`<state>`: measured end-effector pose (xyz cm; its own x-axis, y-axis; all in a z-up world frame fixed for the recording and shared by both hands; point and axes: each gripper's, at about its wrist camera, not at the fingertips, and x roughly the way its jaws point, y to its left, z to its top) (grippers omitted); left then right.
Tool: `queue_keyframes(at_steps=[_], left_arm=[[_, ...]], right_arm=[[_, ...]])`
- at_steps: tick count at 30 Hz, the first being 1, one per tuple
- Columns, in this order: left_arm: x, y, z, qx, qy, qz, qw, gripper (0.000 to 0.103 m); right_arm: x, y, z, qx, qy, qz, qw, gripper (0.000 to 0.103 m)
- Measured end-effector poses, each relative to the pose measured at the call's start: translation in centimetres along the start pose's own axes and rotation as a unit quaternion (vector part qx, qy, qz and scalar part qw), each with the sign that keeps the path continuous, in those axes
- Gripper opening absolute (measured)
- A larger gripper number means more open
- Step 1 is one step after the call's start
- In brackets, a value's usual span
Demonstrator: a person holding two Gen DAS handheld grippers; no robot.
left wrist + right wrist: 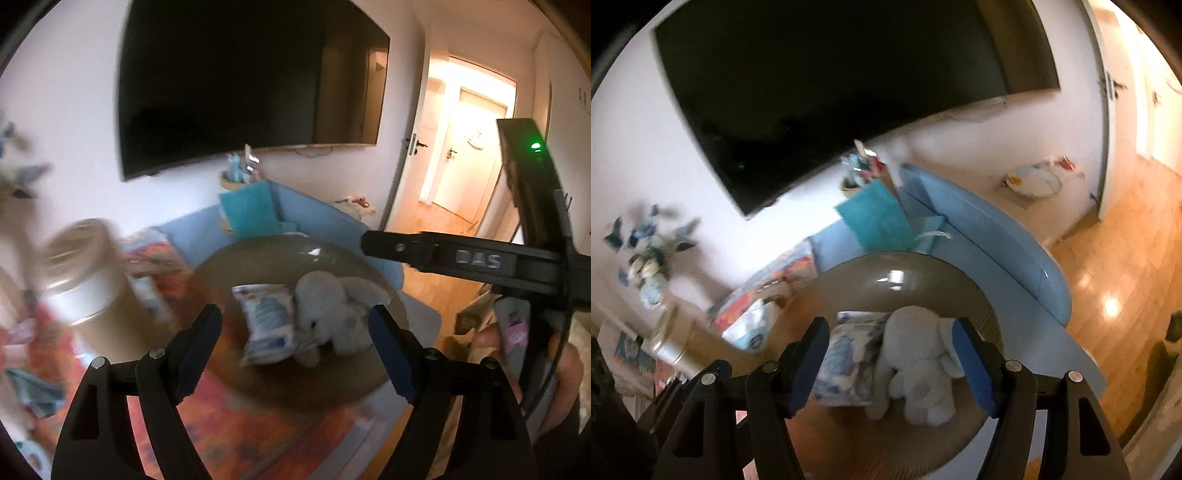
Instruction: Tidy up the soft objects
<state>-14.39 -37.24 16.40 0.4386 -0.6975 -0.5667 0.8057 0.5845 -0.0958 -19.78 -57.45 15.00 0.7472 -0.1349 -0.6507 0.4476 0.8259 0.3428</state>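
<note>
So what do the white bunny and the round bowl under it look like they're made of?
Bunny: plush fabric by the look, matte and fuzzy, with floppy ears. Bowl: possibly glass or glossy plastic, brownish, with a bright window glint; blur leaves it open.

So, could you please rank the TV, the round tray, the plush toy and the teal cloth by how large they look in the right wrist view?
1. TV
2. Round tray
3. Plush toy and teal cloth: they look much alike, and the toy is nearer the camera, so I would not rank them.
</note>
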Motion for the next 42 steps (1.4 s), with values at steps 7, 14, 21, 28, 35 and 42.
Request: queue_keyframes(at_steps=[7,14,21,28,35,42], left_arm=[[-10.3,7.3,-4.3,-0.034,-0.051,0.145,0.9875,0.088],[-18.6,15.9,-7.8,-0.068,-0.082,0.330,0.9379,0.103],[-18.6,25.3,-12.5,-0.136,-0.038,0.377,0.9155,0.103],[-14.8,30.2,-16.0,-0.150,0.008,0.388,0.9094,0.103],[-12.8,32.7,-18.6,-0.188,0.022,0.377,0.9064,0.103],[-12.1,33.6,-19.2,-0.210,0.044,0.370,0.9040,0.103]], right_arm=[[-5.7,9.4,-6.1,-0.094,-0.070,0.103,0.988,0.093],[-4.4,21.8,-10.7,-0.179,-0.038,0.218,0.959,0.093],[3.0,30.8,-14.6,-0.222,-0.004,0.206,0.953,0.093],[10.5,33.7,-16.7,-0.222,0.000,0.149,0.964,0.093],[13.8,34.1,-18.7,-0.245,0.000,0.113,0.963,0.093],[14.8,33.7,-18.6,-0.238,0.014,0.090,0.967,0.093]])
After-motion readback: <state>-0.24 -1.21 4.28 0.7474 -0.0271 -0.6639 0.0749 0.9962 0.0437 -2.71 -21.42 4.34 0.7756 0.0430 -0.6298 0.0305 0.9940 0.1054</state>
